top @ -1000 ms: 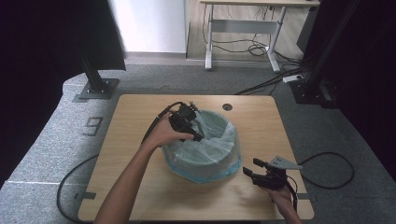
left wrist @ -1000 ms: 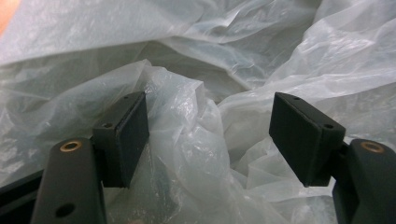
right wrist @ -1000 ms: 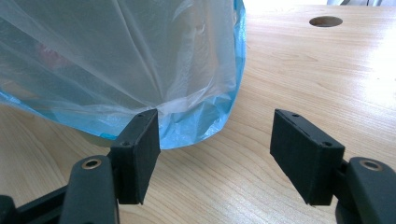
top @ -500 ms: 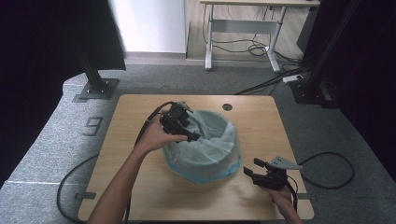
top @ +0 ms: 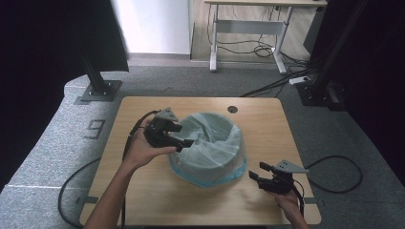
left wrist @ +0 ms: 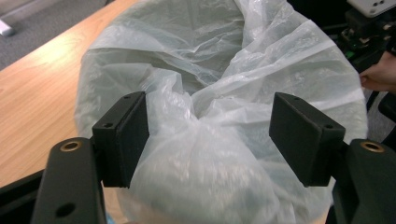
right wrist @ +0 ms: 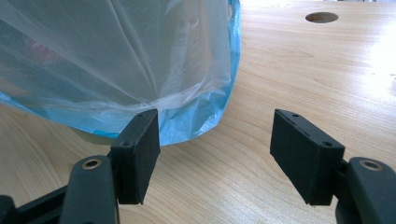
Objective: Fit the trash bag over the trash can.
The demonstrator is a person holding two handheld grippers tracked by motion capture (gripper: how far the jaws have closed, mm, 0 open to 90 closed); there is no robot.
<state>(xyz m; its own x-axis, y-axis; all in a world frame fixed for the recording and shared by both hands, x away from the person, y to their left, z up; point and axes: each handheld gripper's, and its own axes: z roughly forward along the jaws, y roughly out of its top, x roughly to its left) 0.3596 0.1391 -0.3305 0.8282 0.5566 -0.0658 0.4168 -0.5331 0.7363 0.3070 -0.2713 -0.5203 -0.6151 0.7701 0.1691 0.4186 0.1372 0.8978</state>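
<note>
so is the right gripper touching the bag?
Apart. In the right gripper view, the right gripper has open jaws over bare table; the plastic bag sits beyond its left jaw.

The bag (top: 210, 145) hid whatever it covered; only a blue rim (top: 206, 180) showed at its foot. In the left gripper view the near plastic was blurred and cut off by the bottom edge. The right gripper view cut the bag off at top and left. The person's forearms ran out at the near edge.
</note>
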